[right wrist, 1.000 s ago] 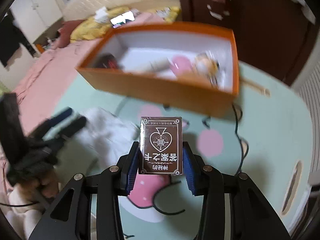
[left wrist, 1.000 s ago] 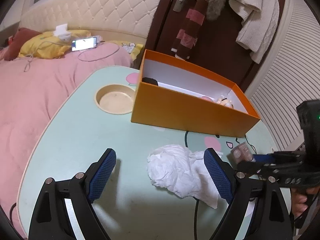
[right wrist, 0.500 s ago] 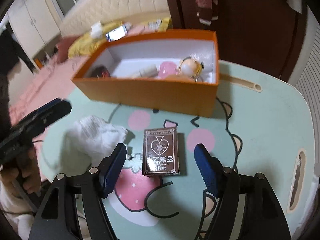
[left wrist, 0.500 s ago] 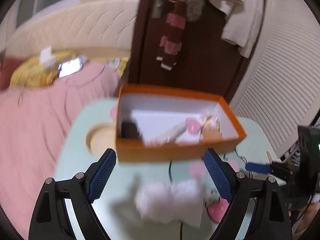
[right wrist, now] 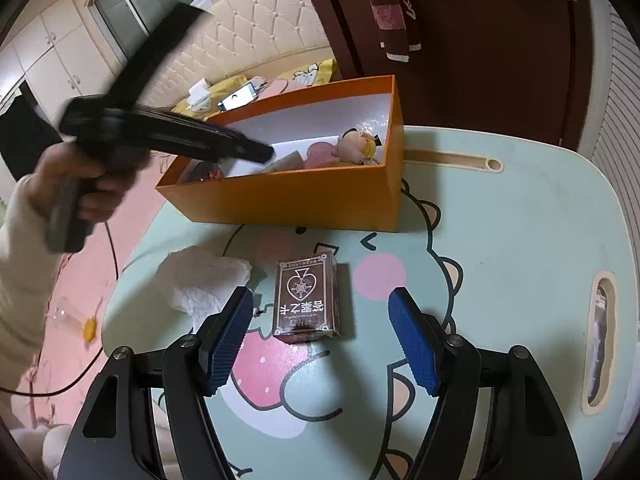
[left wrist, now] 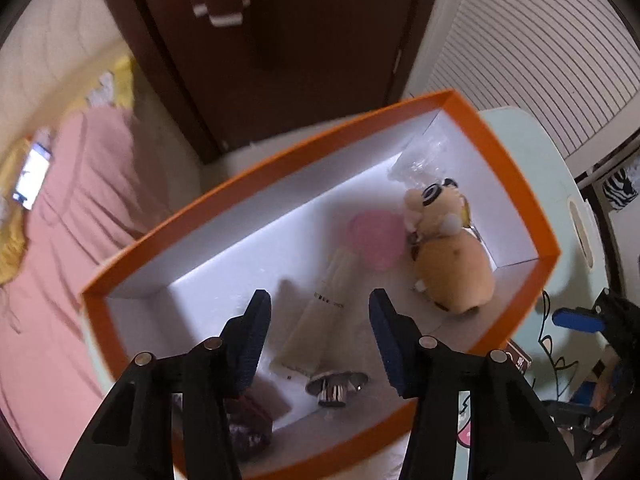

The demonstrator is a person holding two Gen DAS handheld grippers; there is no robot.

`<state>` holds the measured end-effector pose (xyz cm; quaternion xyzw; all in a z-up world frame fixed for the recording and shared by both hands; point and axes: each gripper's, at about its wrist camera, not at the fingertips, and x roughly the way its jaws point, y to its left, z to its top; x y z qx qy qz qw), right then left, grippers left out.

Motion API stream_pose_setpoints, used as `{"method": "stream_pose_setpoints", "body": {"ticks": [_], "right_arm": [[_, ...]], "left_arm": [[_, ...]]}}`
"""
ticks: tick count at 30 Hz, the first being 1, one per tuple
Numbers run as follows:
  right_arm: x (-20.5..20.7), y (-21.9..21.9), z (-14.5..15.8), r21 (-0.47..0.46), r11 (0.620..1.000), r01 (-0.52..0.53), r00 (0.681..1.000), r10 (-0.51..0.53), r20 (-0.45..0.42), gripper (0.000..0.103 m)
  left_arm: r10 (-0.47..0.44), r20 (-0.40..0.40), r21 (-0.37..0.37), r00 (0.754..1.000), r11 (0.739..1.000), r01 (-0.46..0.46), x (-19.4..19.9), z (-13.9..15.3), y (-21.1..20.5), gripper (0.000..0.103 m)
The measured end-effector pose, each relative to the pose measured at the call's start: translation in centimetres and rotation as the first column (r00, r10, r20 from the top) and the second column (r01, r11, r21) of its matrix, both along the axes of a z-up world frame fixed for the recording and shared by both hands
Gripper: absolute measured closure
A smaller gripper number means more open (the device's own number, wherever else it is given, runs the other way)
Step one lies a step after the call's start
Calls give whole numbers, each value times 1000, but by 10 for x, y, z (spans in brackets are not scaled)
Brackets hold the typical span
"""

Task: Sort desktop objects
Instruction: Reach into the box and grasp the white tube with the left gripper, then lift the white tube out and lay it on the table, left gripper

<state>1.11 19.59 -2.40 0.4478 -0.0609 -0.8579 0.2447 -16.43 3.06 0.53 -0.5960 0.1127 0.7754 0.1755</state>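
My left gripper [left wrist: 320, 320] hangs over the open orange box [left wrist: 500, 148], pointing down into it. Its jaws are closing, and nothing is pressed between them. A cream tube [left wrist: 324, 312] lies on the box floor below the gap. Also in the box are a tan plush toy [left wrist: 452, 264], a pink item [left wrist: 376, 236] and a small metal piece [left wrist: 336, 386]. My right gripper [right wrist: 320, 300] stands open low over the table. The brown card box [right wrist: 306, 296] lies flat between its fingers, untouched. A crumpled white tissue [right wrist: 200, 280] lies to its left.
The mint cartoon-print table [right wrist: 500, 240] has a cut-out handle slot [right wrist: 600, 340] at the right edge. A pink bed [left wrist: 80, 200] with a lit phone [right wrist: 238, 98] stands on the left, and a dark door [left wrist: 300, 40] is behind the box. A cable [right wrist: 108, 248] hangs from the left hand.
My left gripper swung from above the tissue to over the orange box, tilted down, and its jaws narrowed. The right gripper let go of the card box, which now lies on the table.
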Motion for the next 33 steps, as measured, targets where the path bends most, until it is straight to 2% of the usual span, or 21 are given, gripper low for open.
{"method": "stream_pose_setpoints", "body": {"ticks": [4,6,8,9,12,14,17,20,24,28,31,33], "right_arm": [[-3,2,0,-17,1000,-7,1000,7,7,32],[-3,3,-2,-32,999,-7,1000,8,17,32],[-4,5,-3,-41,999,-5,1000,6,24,32],[-5,5,-4,-43,999,-3,1000,4,26,32],[-4,6,-3,-49,999,1,1000,0,29,32],[-3,6,-3,-50,999,1,1000,0,28,32],[-2,4,-3,-49,999,0,1000,1,28,32],[-1,3,-3,-45,999,1,1000,0,30,32],[0,1,-2,-43,999,0,1000,1,28,32],[2,-1,0,-41,999,-2,1000,3,22,32],[3,-4,0,-42,999,-6,1000,7,23,32],[5,-6,1,-40,999,-8,1000,9,22,32]], "left_arm": [[-30,55,12,998,1000,29,-8,-6,5,54],[-24,62,-3,998,1000,24,-12,-10,4,63],[-24,46,-35,999,999,26,-13,-9,3,83],[-14,45,-33,999,999,15,-14,-8,0,85],[8,42,-17,999,1000,-7,-16,-2,-8,85],[6,16,-42,1000,999,-5,-13,3,-9,85],[10,-20,-13,1000,1000,-10,-4,14,-12,85],[27,-91,53,995,998,-22,12,38,-9,85],[46,-184,156,982,988,-17,40,91,-17,85],[47,-250,190,967,982,2,74,122,-29,85],[62,-232,209,971,978,-13,100,119,-45,85],[75,-213,188,974,981,-34,109,102,-59,85]]}}
